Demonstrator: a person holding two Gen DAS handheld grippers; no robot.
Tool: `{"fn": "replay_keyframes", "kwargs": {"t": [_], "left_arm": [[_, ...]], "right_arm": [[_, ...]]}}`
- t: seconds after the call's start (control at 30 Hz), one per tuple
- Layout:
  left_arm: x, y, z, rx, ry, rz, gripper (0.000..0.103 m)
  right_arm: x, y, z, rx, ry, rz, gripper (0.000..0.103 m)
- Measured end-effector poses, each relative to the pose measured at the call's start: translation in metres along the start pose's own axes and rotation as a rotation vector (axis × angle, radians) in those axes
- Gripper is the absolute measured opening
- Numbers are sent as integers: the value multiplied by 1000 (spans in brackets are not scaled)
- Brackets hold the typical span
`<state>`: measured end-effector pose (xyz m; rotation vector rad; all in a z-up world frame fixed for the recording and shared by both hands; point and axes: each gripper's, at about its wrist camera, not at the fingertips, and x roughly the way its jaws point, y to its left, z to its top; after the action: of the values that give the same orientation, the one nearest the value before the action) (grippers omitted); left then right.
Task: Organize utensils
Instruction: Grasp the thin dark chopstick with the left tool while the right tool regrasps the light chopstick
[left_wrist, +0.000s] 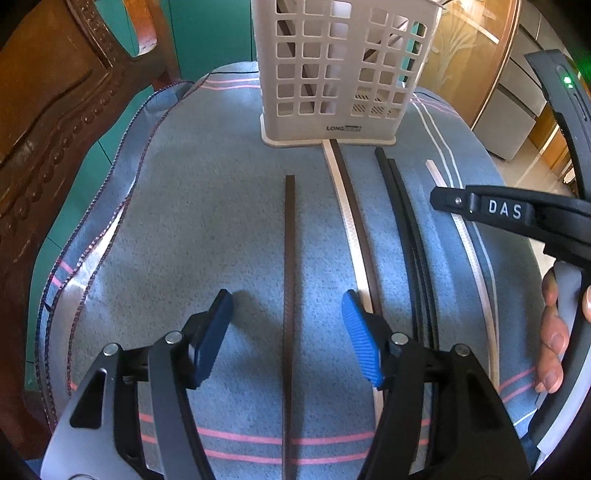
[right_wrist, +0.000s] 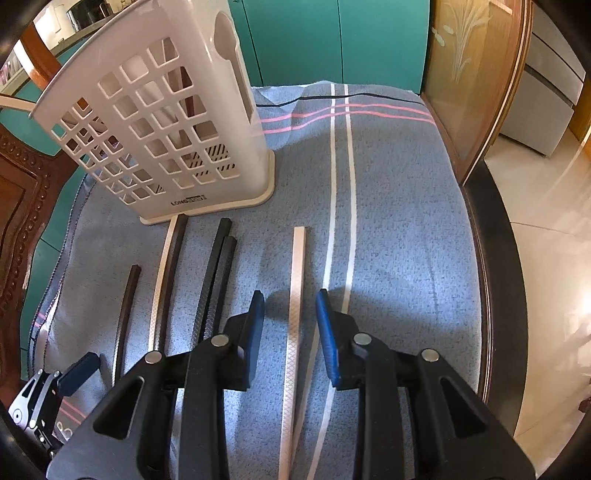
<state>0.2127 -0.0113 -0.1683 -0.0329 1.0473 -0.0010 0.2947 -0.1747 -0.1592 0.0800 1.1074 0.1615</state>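
Several chopsticks lie lengthwise on a blue-grey cloth (left_wrist: 207, 221) in front of a beige slotted utensil holder (left_wrist: 340, 70), which also shows in the right wrist view (right_wrist: 166, 136). My left gripper (left_wrist: 286, 332) is open, with a dark brown chopstick (left_wrist: 289, 258) lying between its blue fingers. My right gripper (right_wrist: 290, 328) is open, with a cream chopstick (right_wrist: 297, 288) between its fingers. A cream and brown pair (left_wrist: 351, 221) and a black pair (left_wrist: 406, 221) lie between those two. The holder has some sticks inside.
A carved wooden chair (left_wrist: 48, 122) stands at the left. A wooden-framed glass panel (right_wrist: 476, 81) stands at the right beyond the table's dark edge (right_wrist: 498, 295). The cloth has pink and white stripes. A teal wall is behind.
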Motion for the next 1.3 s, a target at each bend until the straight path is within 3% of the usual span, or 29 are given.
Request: {"fn": "replay_keyframes", "kwargs": {"t": [0.2,0.4,0.83,1.3], "left_arm": [[7,3,12,-7,5,24,65],[11,3,20,-8,7,33,66],[16,9,23,17,5,9,68],[29,14,48,37,46,-7,65]], "right_arm": [[2,7,1,-46,-18,-53,30],[4,18,-3,-102,-37,-113,38],[5,-5,12,-38,-17,-36,40],[8,9,10,-102,-16,-88,40]]}}
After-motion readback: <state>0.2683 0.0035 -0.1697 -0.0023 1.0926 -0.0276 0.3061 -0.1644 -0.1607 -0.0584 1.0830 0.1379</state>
